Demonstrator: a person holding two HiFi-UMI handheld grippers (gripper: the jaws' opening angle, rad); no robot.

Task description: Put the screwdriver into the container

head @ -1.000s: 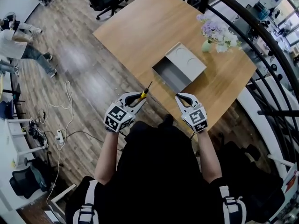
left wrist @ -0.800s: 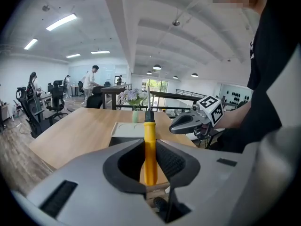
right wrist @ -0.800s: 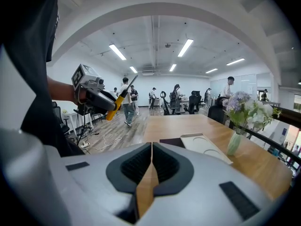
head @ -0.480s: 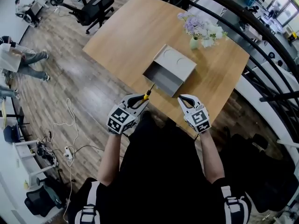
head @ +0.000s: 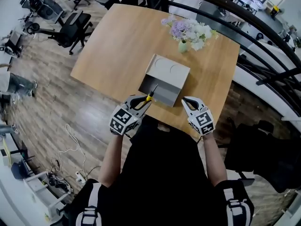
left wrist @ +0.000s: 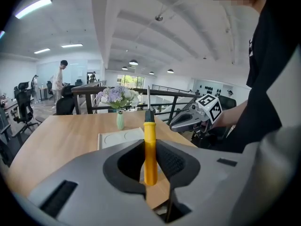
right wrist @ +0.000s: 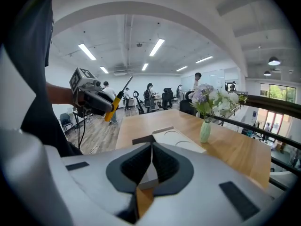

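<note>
A screwdriver [head: 149,95] with a yellow handle and a black collar is clamped in my left gripper [head: 144,100], its thin shaft pointing over the near wall of the container. In the left gripper view the handle [left wrist: 150,150] stands upright between the pads. The container [head: 164,78] is a grey open box with a pale lid panel, on the wooden table just ahead of both grippers. My right gripper [head: 185,100] is beside the left one, shut with nothing between its pads [right wrist: 162,161], near the table's front edge.
A vase of flowers [head: 187,34] stands on the wooden table [head: 117,51] behind the container. A black railing [head: 263,55] curves along the right. Office chairs [head: 70,25] and people are on the wood floor at the left. Cables [head: 70,149] lie on the floor.
The table and container have drawn closer and slid left in the head view. Both grippers keep their pose, and the screwdriver tip now reaches the container's near wall.
</note>
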